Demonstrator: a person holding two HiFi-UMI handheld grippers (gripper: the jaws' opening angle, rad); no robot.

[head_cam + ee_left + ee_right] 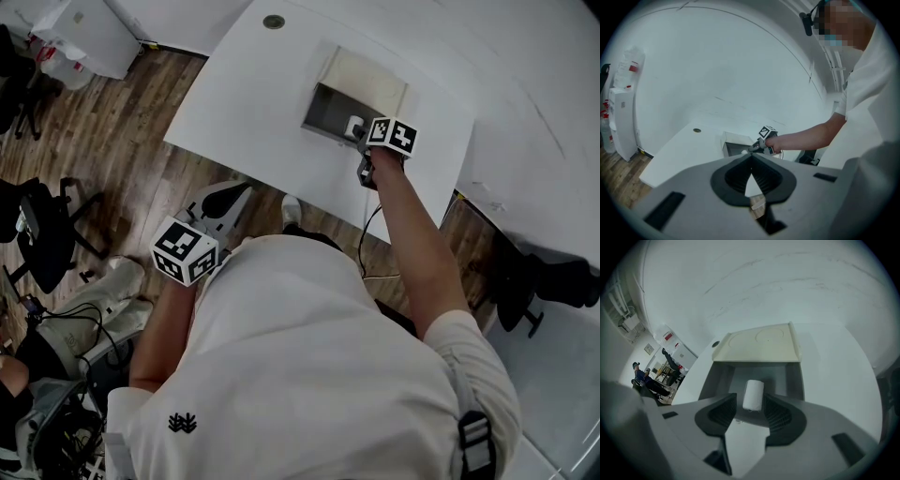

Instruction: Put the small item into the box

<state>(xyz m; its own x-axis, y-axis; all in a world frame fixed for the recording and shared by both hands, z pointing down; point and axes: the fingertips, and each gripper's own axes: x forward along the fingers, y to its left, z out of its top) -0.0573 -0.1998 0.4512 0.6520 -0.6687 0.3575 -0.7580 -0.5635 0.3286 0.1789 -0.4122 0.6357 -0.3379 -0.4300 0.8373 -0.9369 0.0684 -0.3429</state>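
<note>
A small white roll (753,395) lies in the grey box (717,378), whose cream lid (759,345) stands open at the back. My right gripper (751,399) reaches over the box's near wall with its jaws on either side of the roll, open, with a gap showing on the left side. In the head view the roll (354,125) shows at the box's (323,103) near right corner, just ahead of the right gripper (364,141). My left gripper (225,199) hangs off the table's front edge, shut on nothing; its own view shows the tips (751,158) meeting.
The white table (253,103) has a round grommet (274,21) at its far edge. Black chairs (42,225) stand on the wooden floor to the left. A white cabinet (621,122) stands by the wall. A cable (364,246) hangs below the right arm.
</note>
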